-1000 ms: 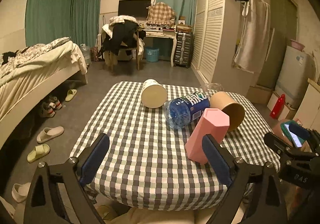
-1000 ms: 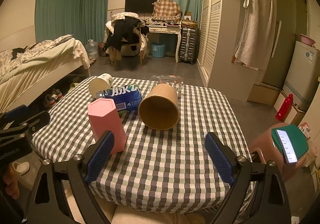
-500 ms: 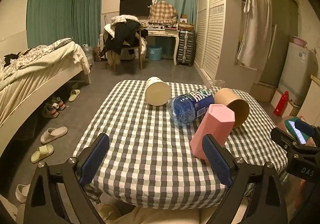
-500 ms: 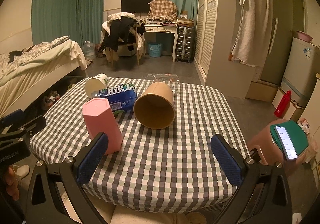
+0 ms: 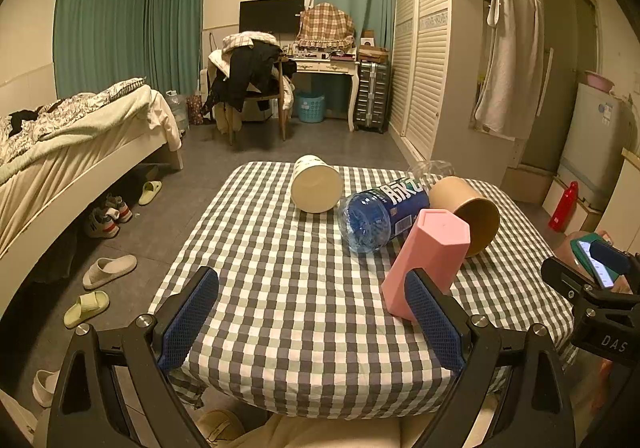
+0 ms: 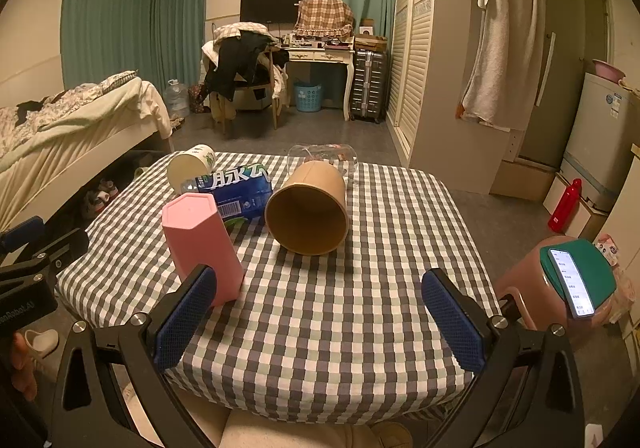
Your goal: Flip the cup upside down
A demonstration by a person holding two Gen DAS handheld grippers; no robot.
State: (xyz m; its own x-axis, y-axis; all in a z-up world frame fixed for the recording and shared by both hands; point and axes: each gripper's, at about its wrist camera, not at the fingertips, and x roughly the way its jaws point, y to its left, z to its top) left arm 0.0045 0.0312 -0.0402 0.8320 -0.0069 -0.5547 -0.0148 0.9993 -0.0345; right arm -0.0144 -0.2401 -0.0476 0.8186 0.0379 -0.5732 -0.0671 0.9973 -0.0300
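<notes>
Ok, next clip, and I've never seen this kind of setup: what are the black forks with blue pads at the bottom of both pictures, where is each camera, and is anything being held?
No robot here: a person holds a two-finger gripper in each hand, and a fisheye camera on each one looks forward along its fingers. The black forks with blue pads are those fingers.

One picture is from the left gripper, the other from the right gripper. Both are open and hold nothing.

In front is a small table with a checked cloth. On it a pink hexagonal cup stands closed end up, a brown paper cup lies on its side with its mouth toward the right camera, a blue-labelled bottle lies beside it, a white paper cup lies on its side further back, and a clear container lies behind the brown one.

The left tool shows at the edge of the right view.
</notes>
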